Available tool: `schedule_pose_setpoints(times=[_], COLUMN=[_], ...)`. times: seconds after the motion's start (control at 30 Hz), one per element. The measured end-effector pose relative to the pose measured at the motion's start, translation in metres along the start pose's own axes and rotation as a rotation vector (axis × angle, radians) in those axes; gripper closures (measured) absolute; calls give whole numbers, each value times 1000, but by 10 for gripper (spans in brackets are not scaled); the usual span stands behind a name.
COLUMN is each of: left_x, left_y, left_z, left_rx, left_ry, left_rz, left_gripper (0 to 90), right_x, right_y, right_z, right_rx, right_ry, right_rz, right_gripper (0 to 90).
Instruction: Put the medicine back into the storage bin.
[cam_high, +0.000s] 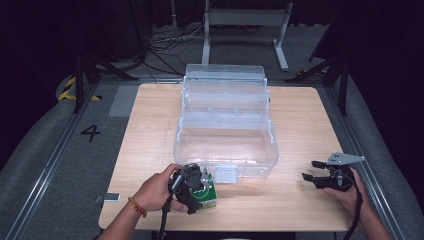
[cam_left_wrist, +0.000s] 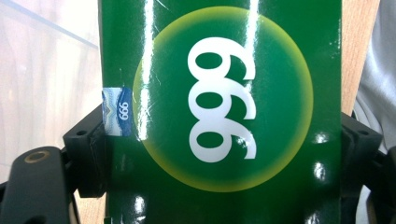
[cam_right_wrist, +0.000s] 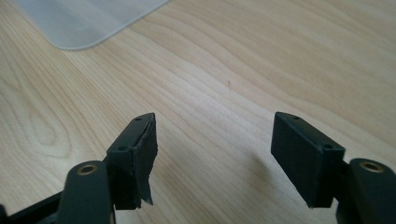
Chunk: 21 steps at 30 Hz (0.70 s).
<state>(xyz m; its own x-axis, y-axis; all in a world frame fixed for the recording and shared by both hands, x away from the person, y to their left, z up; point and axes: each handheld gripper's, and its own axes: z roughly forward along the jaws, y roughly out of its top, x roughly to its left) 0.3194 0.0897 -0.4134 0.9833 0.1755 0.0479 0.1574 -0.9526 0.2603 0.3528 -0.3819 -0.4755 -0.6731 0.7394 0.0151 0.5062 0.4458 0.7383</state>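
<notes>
The light wooden worktop (cam_high: 150, 150) fills the middle of the room, and on it stands a clear plastic organiser box (cam_high: 225, 145) with its tiers folded open, taking up the centre and reaching toward twelve o'clock. A small clear lidded compartment (cam_high: 226, 173) sits against its near wall at about six o'clock.

Just beside that wall, at about seven o'clock on the worktop, the left tool (cam_high: 206, 192) holds a glossy green box (cam_left_wrist: 219, 112) marked 999 in white on a yellow-rimmed disc. In the left gripper view the black pads press on both sides of the box, so it is gripped, and a little blue seal sticker (cam_left_wrist: 117, 111) sits at one edge.

At about four o'clock, well apart from the organiser, the right tool (cam_high: 311, 171) hangs low over bare wood near the worktop's edge. Its jaws stand wide apart with nothing between them.
</notes>
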Motion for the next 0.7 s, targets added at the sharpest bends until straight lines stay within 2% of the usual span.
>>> schedule_pose_setpoints(times=[0.1, 0.13, 0.2, 0.33, 0.43, 0.5, 0.53, 0.63, 0.7], left_x=[-1, -1, -1, -5, -9, -12, -12, -14, -13], left_y=[0, 0, 1, 6, 9, 13, 15, 21, 25], left_z=[-2, -5, -11, -21, -29, -40, -46, -65, -76], left_rx=[-3, -30, -59, -55, -52, -57, -50, -80, -90], left_ry=[7, 5, 9, 18, 22, 15, 21, 30, 37], left_rz=[5, 1, 4, 12, 36, 52, 80, 78, 100], left_gripper=[168, 170, 171, 170, 170, 170, 169, 169, 169], right_x=[-2, 1, 4, 4, 4, 4, 4, 5, 4], right_y=[-4, -4, -3, -5, -6, -7, -7, -7, -7], right_z=[5, 7, 9, 10, 10, 10, 10, 10, 10], right_rx=[5, 17, 20, 2, -5, -7, -8, -8, -8], right_ry=[24, -2, -11, -13, -17, -20, -20, -21, -20], right_rz=[21, 6, -11, -3, -1, 1, 2, 2, 2], right_gripper=[275, 264, 233, 209, 207, 207, 206, 206, 207])
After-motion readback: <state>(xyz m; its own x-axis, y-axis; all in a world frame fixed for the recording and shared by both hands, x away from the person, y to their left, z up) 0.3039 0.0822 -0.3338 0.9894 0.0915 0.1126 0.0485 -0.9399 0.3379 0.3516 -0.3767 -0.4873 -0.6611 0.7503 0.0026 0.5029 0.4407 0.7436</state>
